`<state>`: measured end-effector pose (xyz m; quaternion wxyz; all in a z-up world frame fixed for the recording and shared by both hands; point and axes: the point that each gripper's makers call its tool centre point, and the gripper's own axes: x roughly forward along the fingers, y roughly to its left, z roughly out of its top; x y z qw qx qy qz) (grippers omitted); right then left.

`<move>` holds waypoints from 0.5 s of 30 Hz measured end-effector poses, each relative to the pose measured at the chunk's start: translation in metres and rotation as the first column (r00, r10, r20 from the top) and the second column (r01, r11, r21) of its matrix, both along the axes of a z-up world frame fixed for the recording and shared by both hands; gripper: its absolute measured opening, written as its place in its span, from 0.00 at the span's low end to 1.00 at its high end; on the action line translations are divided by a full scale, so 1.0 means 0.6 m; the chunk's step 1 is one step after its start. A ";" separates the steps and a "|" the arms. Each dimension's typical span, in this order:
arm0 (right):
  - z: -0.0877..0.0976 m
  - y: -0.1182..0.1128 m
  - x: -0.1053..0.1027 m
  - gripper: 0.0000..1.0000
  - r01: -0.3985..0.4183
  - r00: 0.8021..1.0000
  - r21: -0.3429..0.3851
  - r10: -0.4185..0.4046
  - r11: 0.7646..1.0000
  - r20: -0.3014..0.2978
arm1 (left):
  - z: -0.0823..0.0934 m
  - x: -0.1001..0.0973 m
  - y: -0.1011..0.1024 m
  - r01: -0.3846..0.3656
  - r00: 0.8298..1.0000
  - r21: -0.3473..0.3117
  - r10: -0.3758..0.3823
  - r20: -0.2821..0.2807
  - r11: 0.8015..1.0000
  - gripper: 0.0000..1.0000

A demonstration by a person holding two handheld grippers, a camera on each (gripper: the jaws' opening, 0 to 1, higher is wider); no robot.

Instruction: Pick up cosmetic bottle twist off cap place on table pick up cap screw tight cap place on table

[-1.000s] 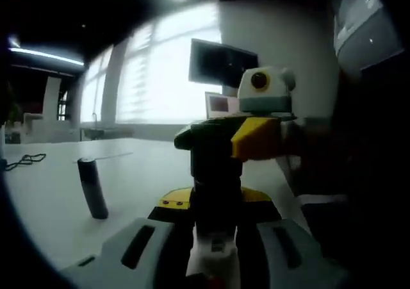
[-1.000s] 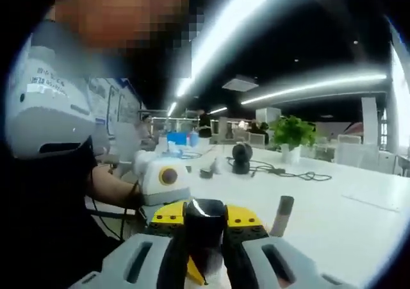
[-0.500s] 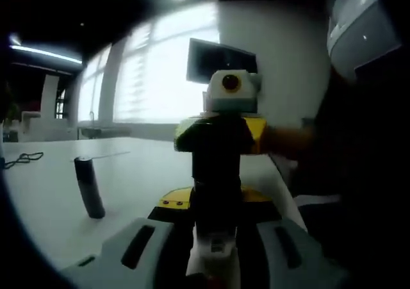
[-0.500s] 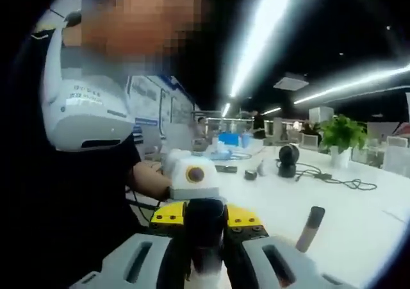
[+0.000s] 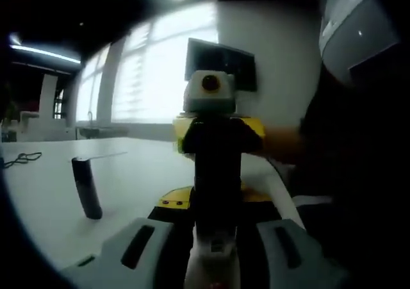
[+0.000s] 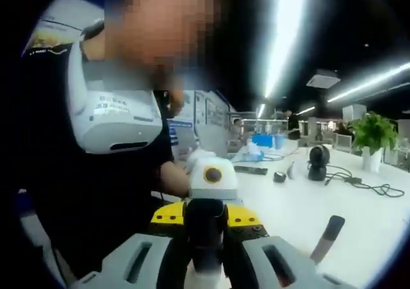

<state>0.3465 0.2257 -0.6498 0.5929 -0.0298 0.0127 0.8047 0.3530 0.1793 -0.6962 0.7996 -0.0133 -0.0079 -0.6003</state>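
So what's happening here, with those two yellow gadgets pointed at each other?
A person holds a tool in each hand over a white table. The left tool grips the pale body of a cosmetic bottle, and the right tool is clamped on its dark cap, as if twisting it. A dark stick-like item stands nearby.

Ahead of the left gripper's (image 5: 214,263) jaws, passage is blocked by the right gripper (image 5: 218,141) facing it. Open table (image 5: 45,199) is offered to their left, interrupted by one upright dark cap (image 5: 86,188).
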 end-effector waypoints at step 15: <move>-0.002 -0.003 0.007 0.21 0.037 0.999 -0.048 -0.037 0.998 0.004 | 0.000 -0.001 -0.001 0.000 1.000 -0.002 0.000 0.006 1.000 0.14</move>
